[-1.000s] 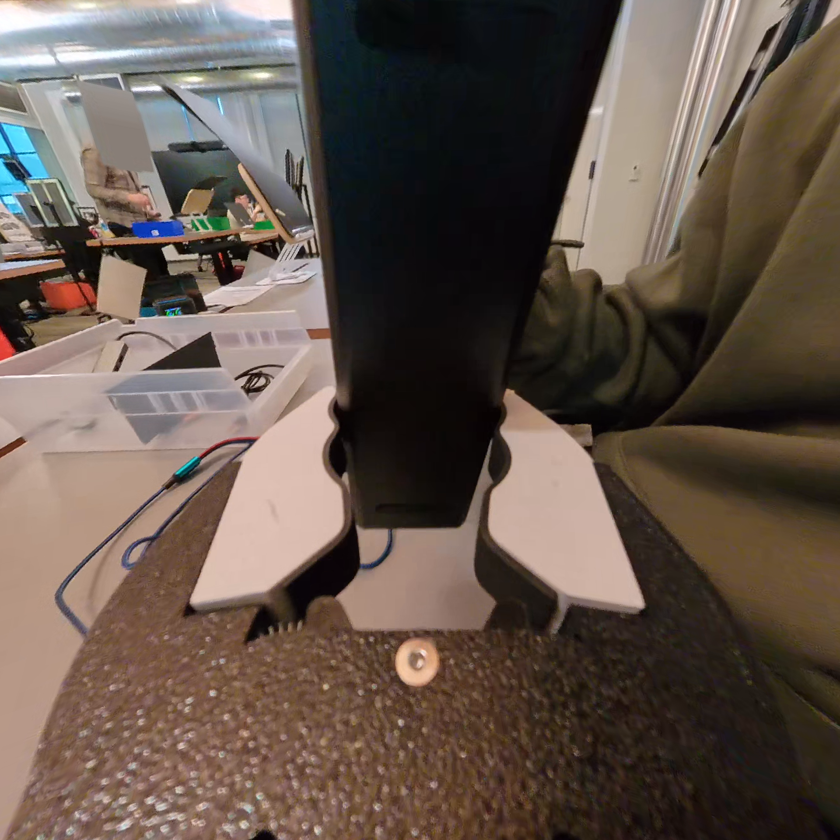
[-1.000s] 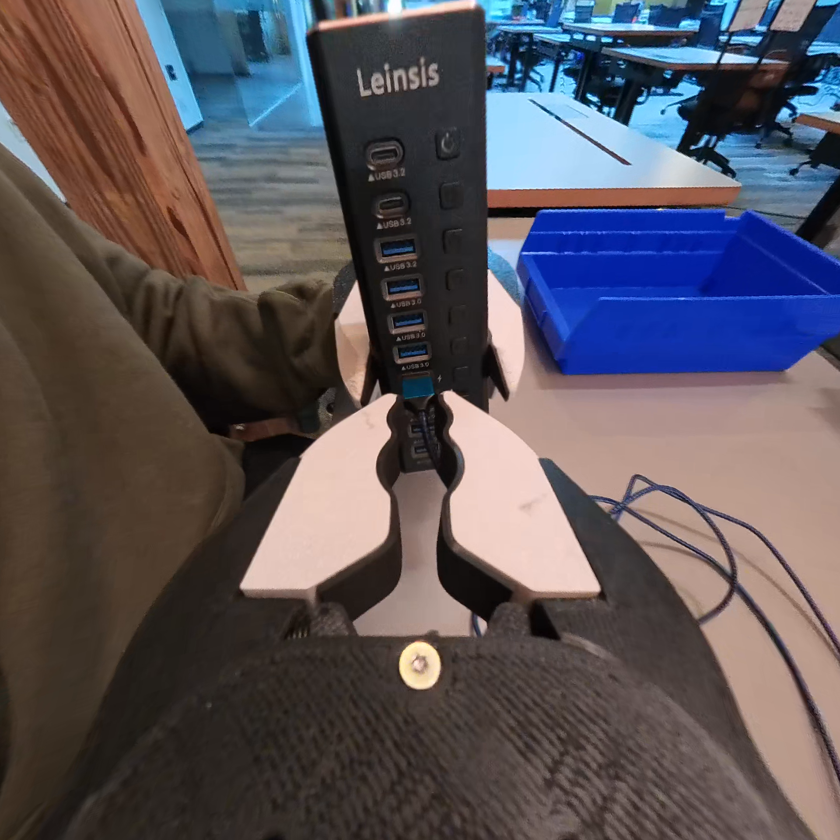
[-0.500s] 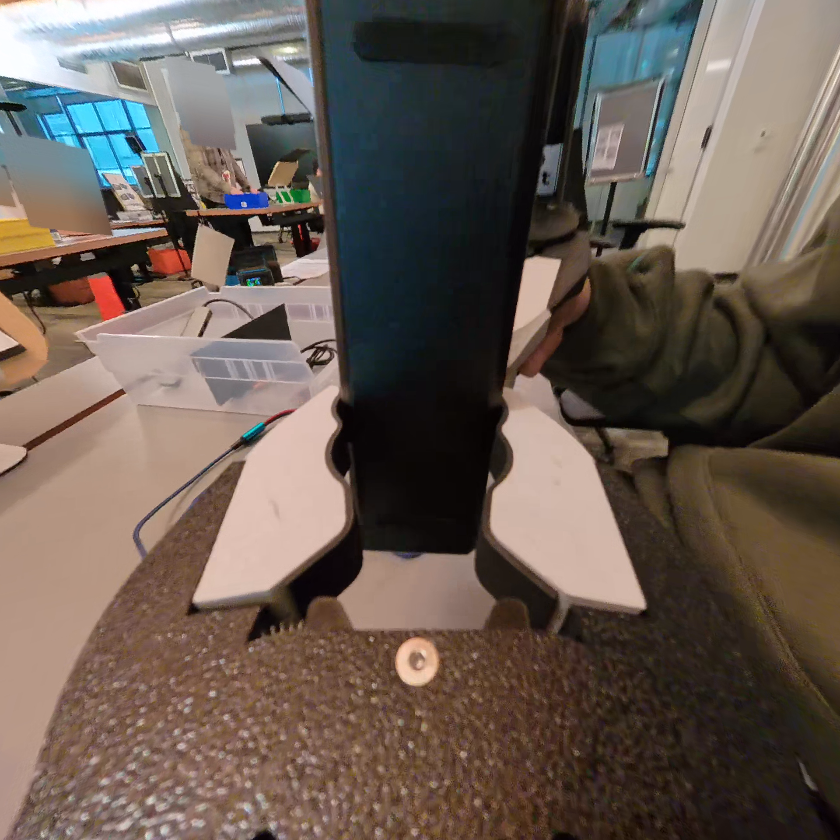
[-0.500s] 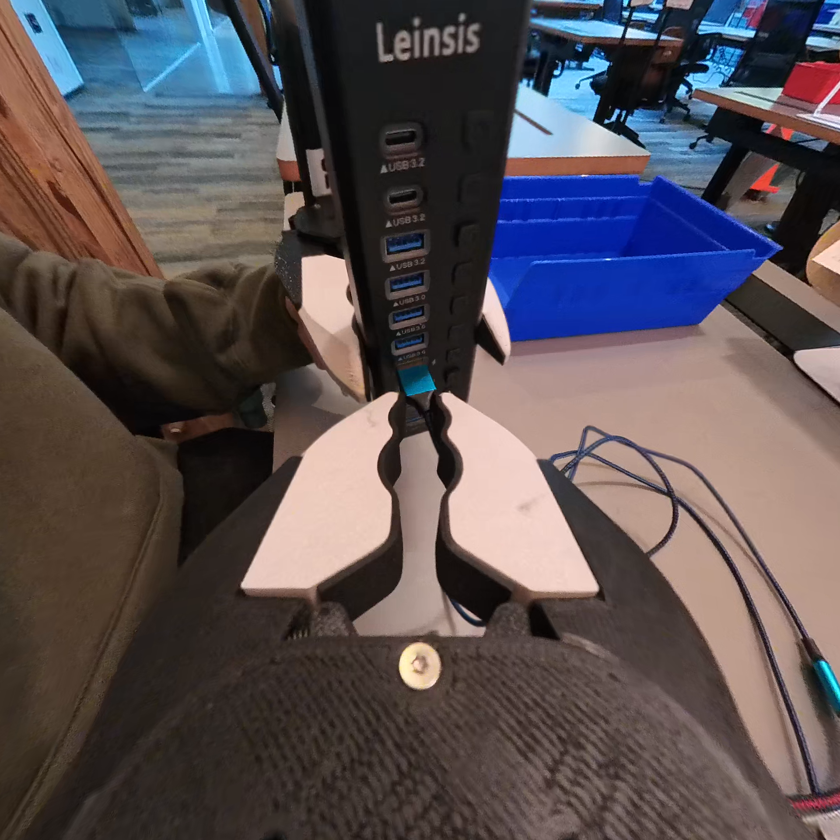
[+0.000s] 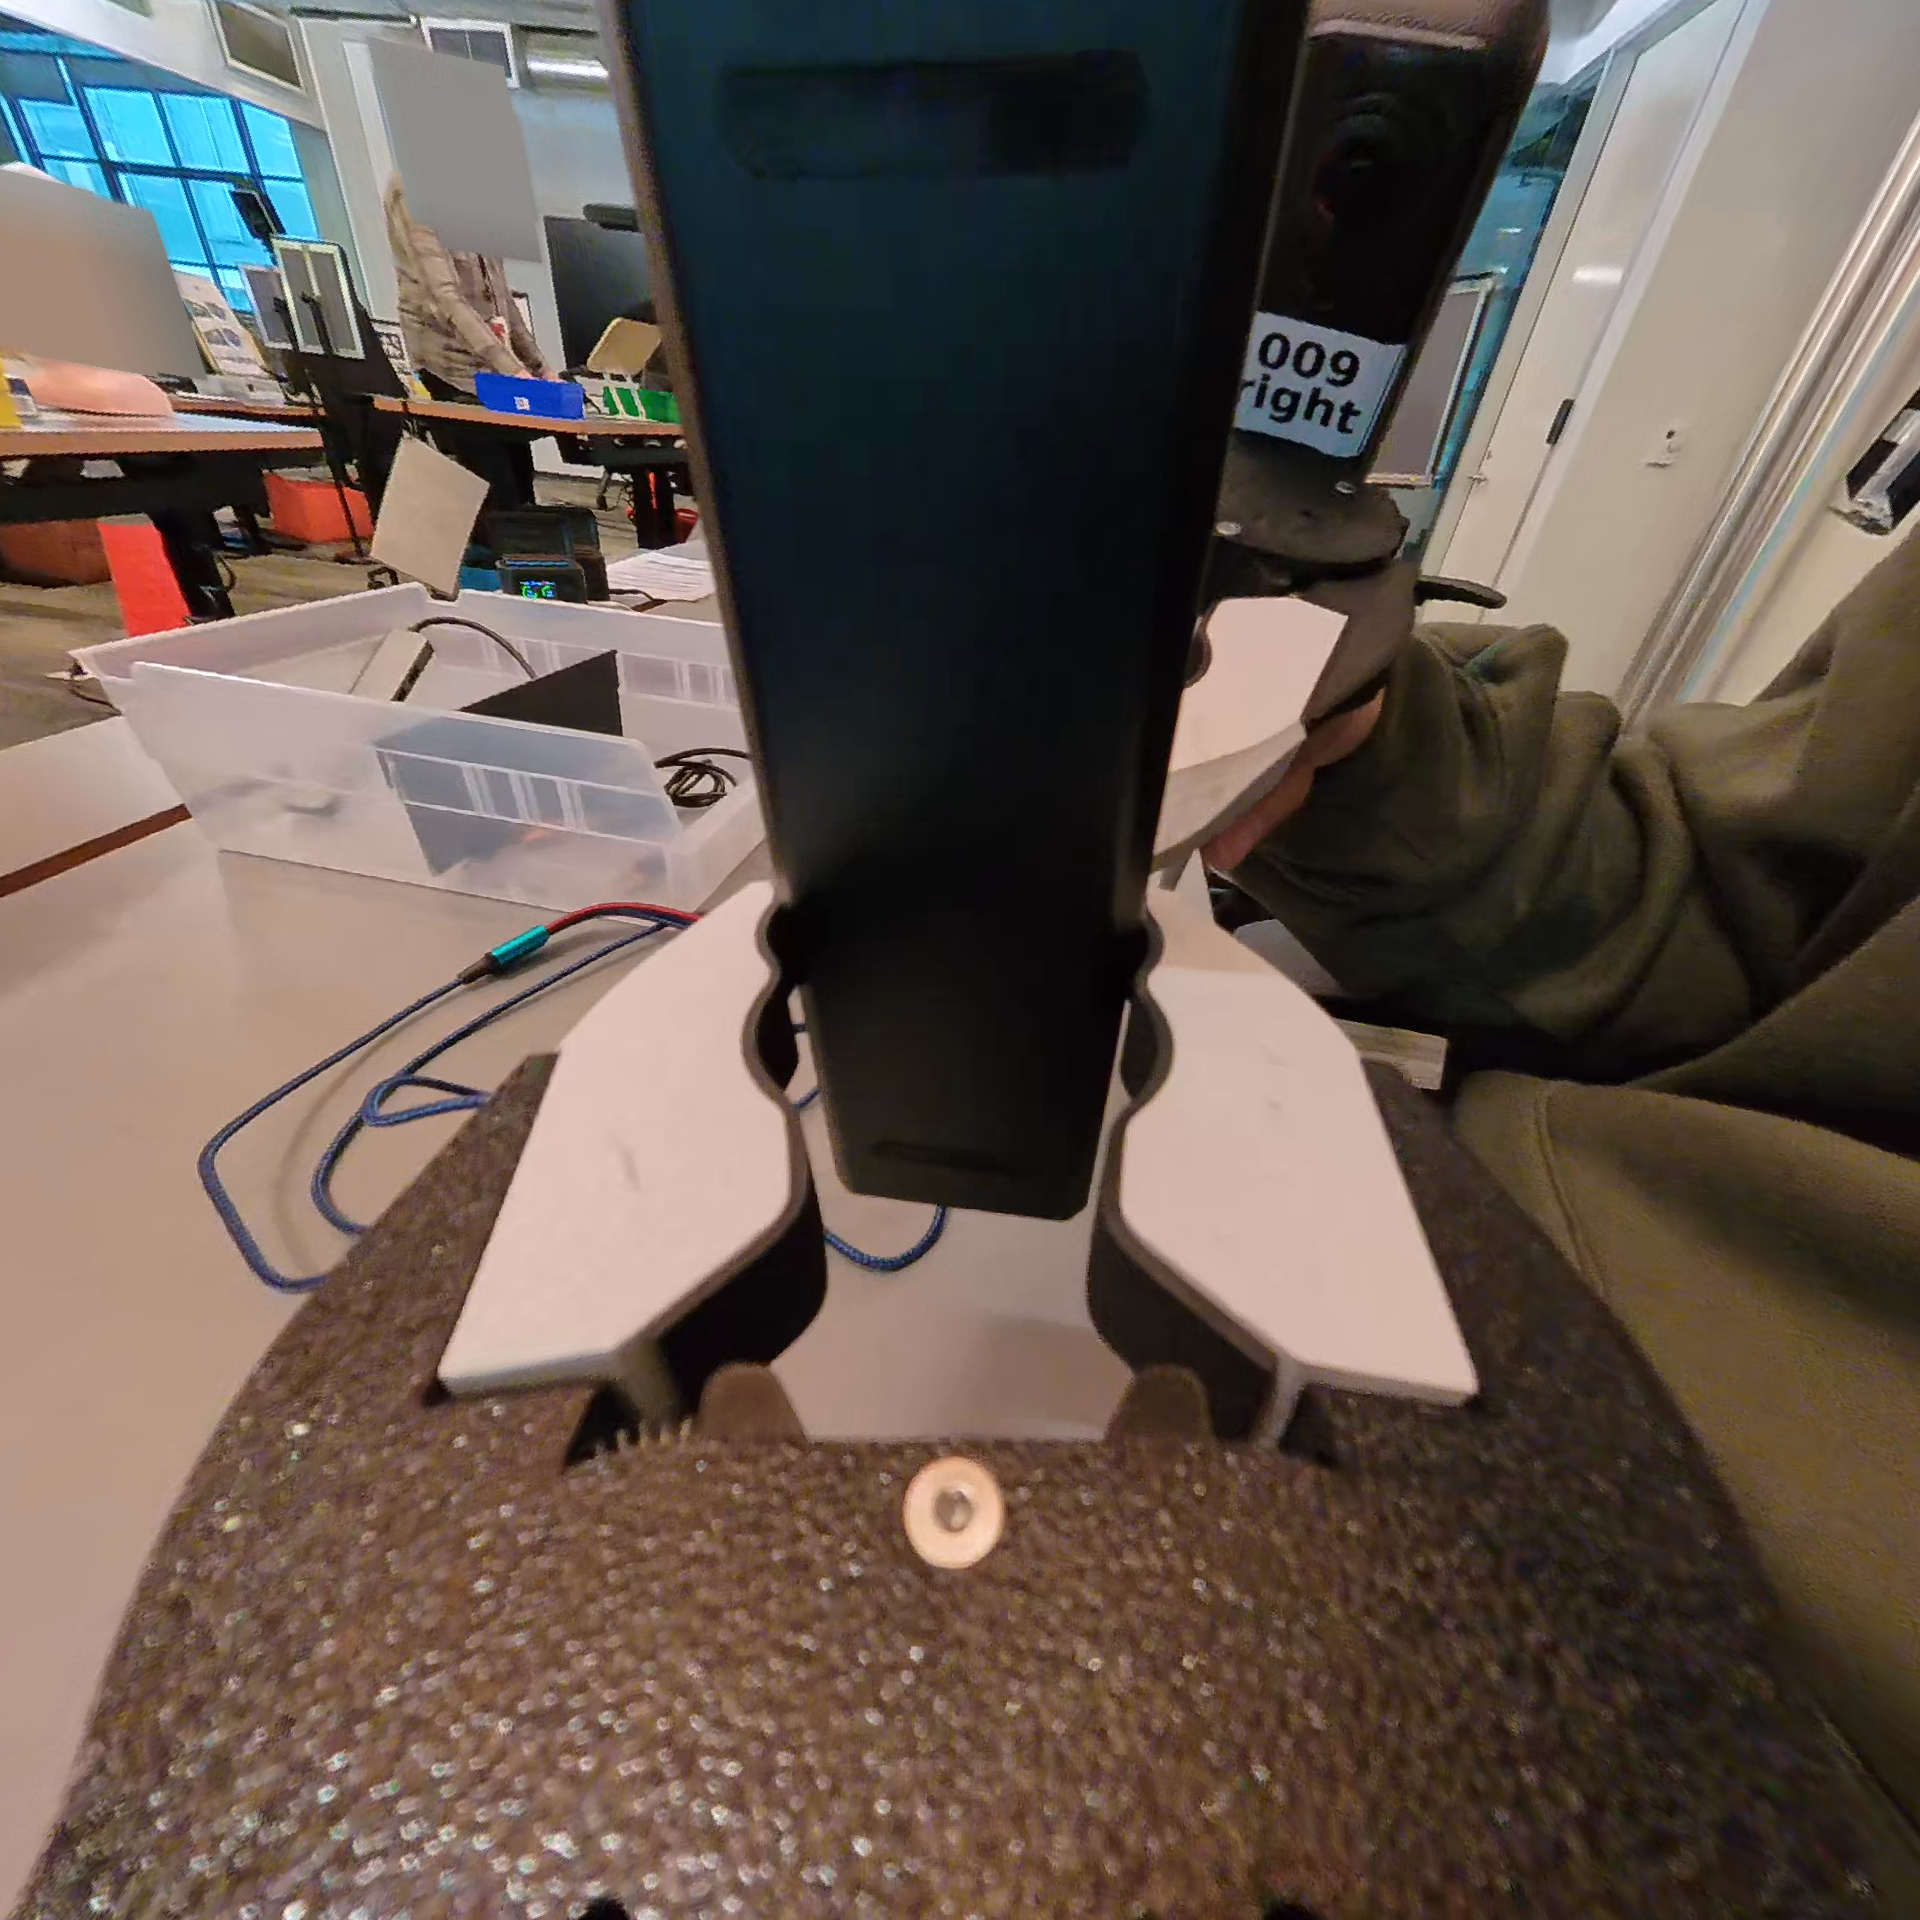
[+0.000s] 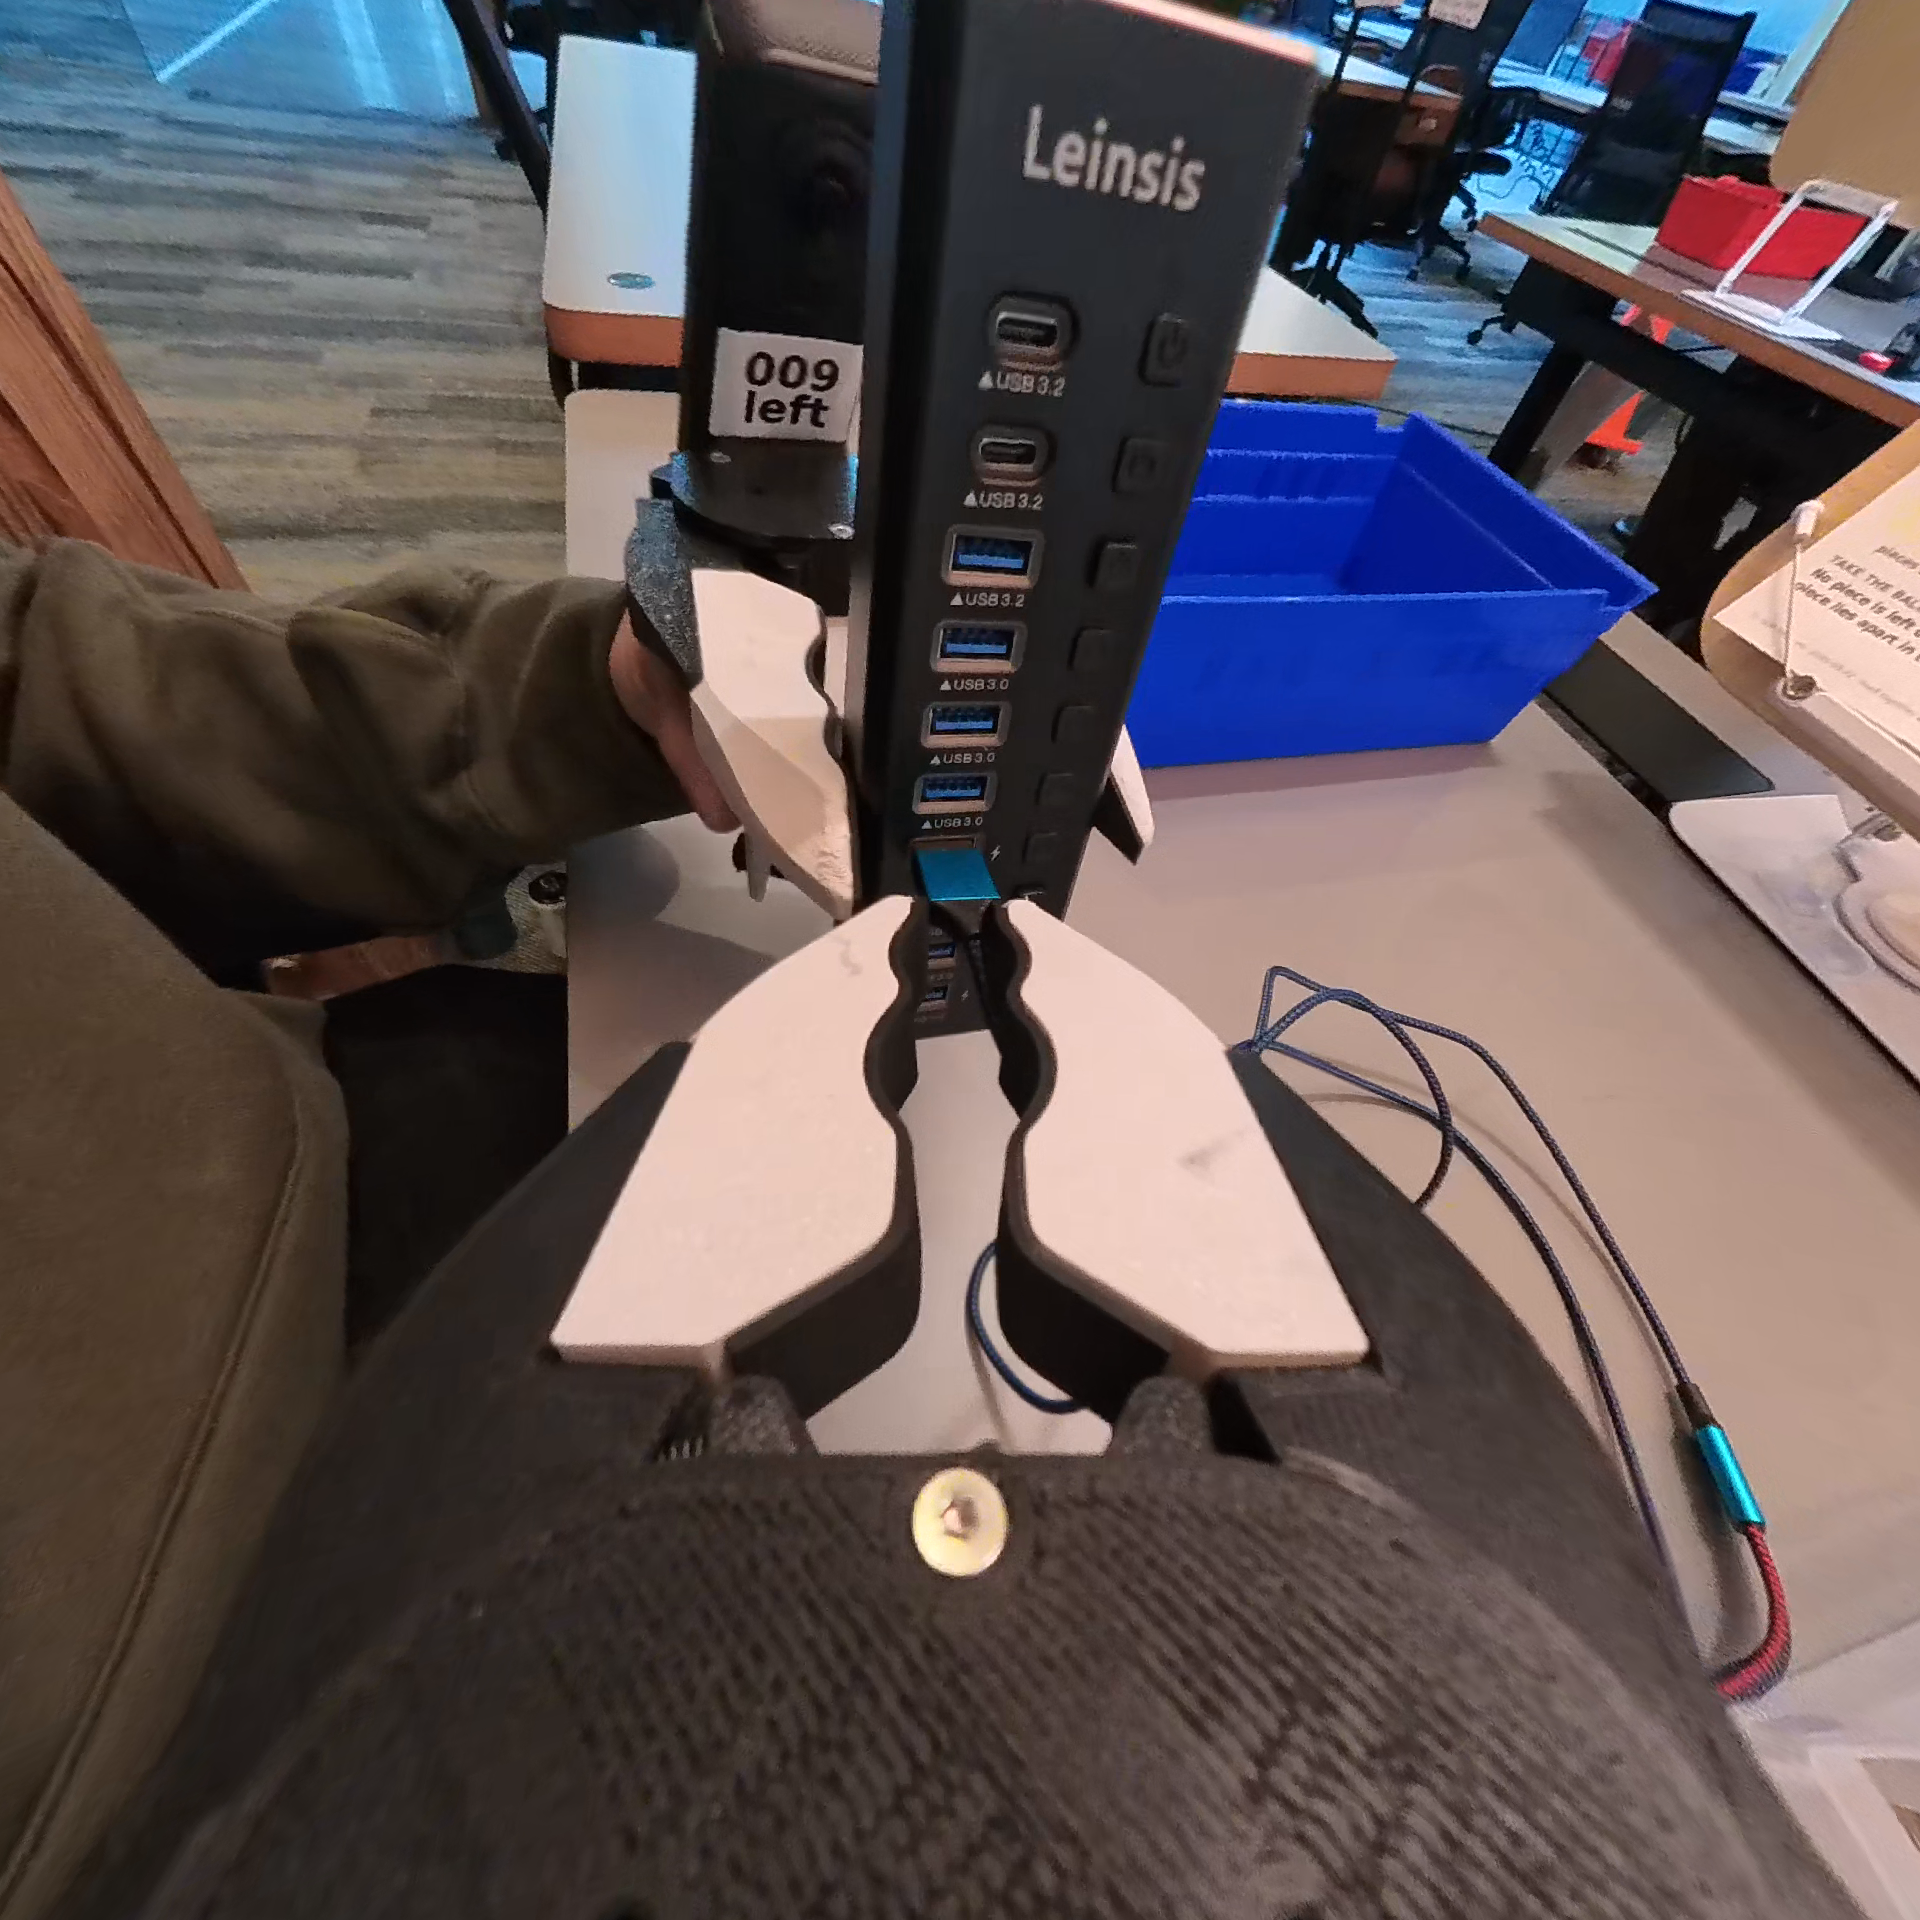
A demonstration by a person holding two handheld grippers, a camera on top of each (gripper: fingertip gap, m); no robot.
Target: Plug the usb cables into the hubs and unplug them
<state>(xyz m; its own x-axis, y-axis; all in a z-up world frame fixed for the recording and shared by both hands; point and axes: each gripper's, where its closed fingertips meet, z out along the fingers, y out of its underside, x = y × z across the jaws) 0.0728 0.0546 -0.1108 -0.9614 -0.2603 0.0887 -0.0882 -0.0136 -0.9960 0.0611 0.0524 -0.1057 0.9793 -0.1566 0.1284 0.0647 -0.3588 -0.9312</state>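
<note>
A tall black USB hub (image 6: pixel 1049 499) stands upright, its port side facing the right wrist view and its plain back (image 5: pixel 935 582) facing the left wrist view. My left gripper (image 5: pixel 956 925) is shut on the hub's lower part, one finger on each side; one of its fingers (image 6: pixel 769 727) shows beside the hub. A teal USB plug (image 6: pixel 956 871) sits in a lower port. My right gripper (image 6: pixel 951 920) is shut on the plug's rear, just below the teal body. The blue braided cable (image 6: pixel 1455 1122) trails over the table and also shows in the left wrist view (image 5: pixel 312 1101).
A blue bin (image 6: pixel 1351 644) stands behind the hub on the grey table (image 6: pixel 1455 914). A clear plastic bin (image 5: pixel 416 769) with cables stands on the other side. The cable's teal and red joint (image 6: pixel 1725 1486) lies at the right. Olive sleeves (image 5: pixel 1558 831) flank both views. Both grippers' tips are close together, under 4 cm apart.
Both grippers and the hub have swung round together, so the background has shifted. The plug stays in the same port and both grips are unchanged.
</note>
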